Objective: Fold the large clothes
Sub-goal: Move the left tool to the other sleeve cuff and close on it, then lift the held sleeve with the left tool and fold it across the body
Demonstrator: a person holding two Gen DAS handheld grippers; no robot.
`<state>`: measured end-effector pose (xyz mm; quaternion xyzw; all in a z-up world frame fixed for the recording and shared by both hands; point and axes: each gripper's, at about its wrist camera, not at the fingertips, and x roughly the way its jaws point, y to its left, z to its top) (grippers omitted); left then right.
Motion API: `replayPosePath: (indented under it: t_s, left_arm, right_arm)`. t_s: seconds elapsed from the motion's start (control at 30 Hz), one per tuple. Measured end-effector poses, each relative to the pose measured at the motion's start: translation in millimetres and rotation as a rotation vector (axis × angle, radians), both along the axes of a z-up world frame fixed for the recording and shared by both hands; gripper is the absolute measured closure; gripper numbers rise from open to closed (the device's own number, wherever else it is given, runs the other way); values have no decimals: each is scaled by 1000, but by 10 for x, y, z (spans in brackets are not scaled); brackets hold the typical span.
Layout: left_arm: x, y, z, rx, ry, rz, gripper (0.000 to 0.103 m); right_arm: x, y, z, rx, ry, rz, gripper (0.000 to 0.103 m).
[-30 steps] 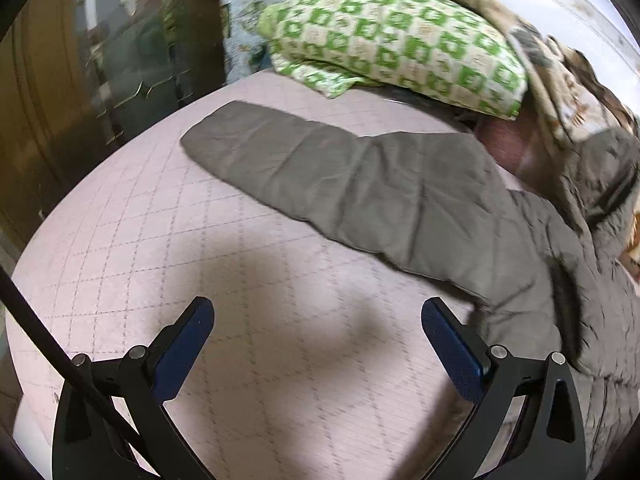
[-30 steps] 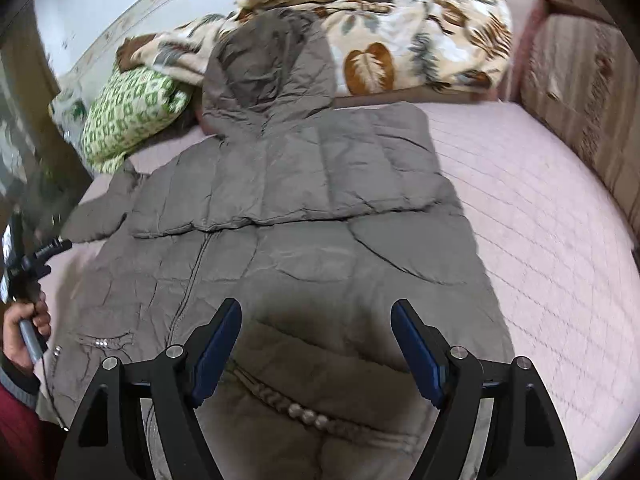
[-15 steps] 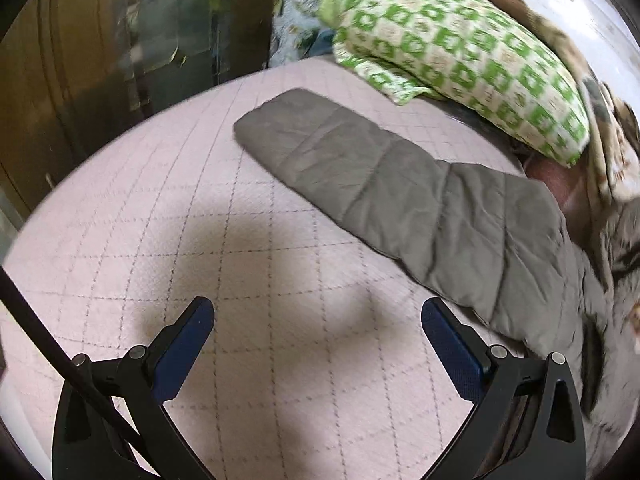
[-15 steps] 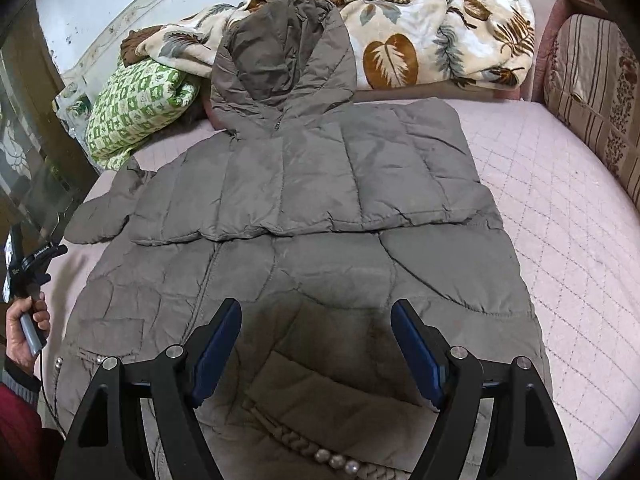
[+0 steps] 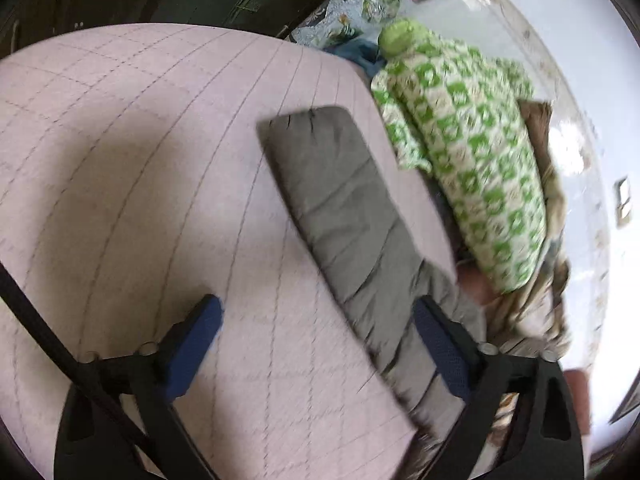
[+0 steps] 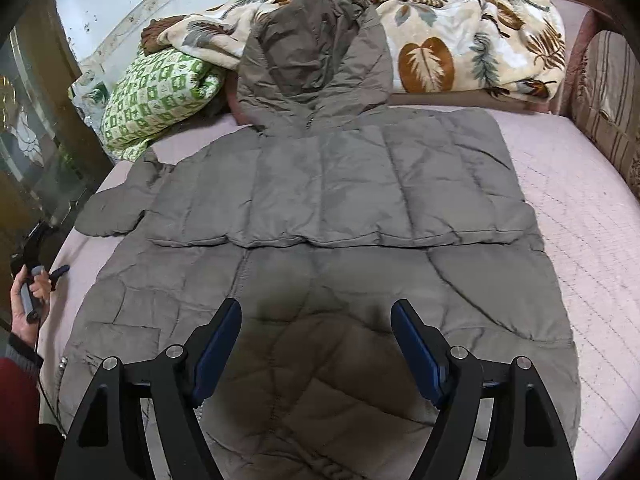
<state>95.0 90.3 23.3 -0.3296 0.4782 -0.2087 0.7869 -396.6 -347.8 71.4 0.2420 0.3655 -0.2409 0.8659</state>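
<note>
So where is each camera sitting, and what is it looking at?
Left wrist view: sits on the left gripper, whose jaws are closing, looking down at the coat's sleeve on the pink bed; only its own fingers show.
Right wrist view: sits on the open right gripper, looking down across the coat towards its hood; the person's left hand shows at the left edge.
Both views share the coat, bed and green pillow.

Grey padded sleeve (image 5: 352,216) on pink quilted bed (image 5: 120,168), left claw (image 5: 316,336) closing, green checked pillow (image 5: 472,160) beyond
</note>
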Motion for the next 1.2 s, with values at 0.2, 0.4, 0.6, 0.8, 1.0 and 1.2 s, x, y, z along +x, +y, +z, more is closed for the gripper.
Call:
replayPosePath:
  t_s: [0.2, 0.4, 0.6, 0.8, 1.0, 1.2]
  left_arm:
    - [352, -108, -112, -37, 14, 30, 31]
    - [692, -254, -135, 38, -24, 62, 35]
    - [807, -490, -113, 265, -117, 103, 83]
    - [722, -535, 92, 300, -177, 112, 91]
    - [363, -772, 712, 348, -328, 67, 91]
    - [-226, -1218, 1397, 405, -497, -21, 92]
  right_arm:
    - [82, 47, -60, 2, 14, 27, 22]
    - [118, 45, -129, 15, 30, 34, 22]
    - [141, -21, -203, 36, 42, 26, 22]
    - [147, -37, -167, 16, 39, 6, 22]
    - [-13, -116, -66, 12, -7, -52, 22]
    - [-263, -246, 21, 31, -78, -125, 22]
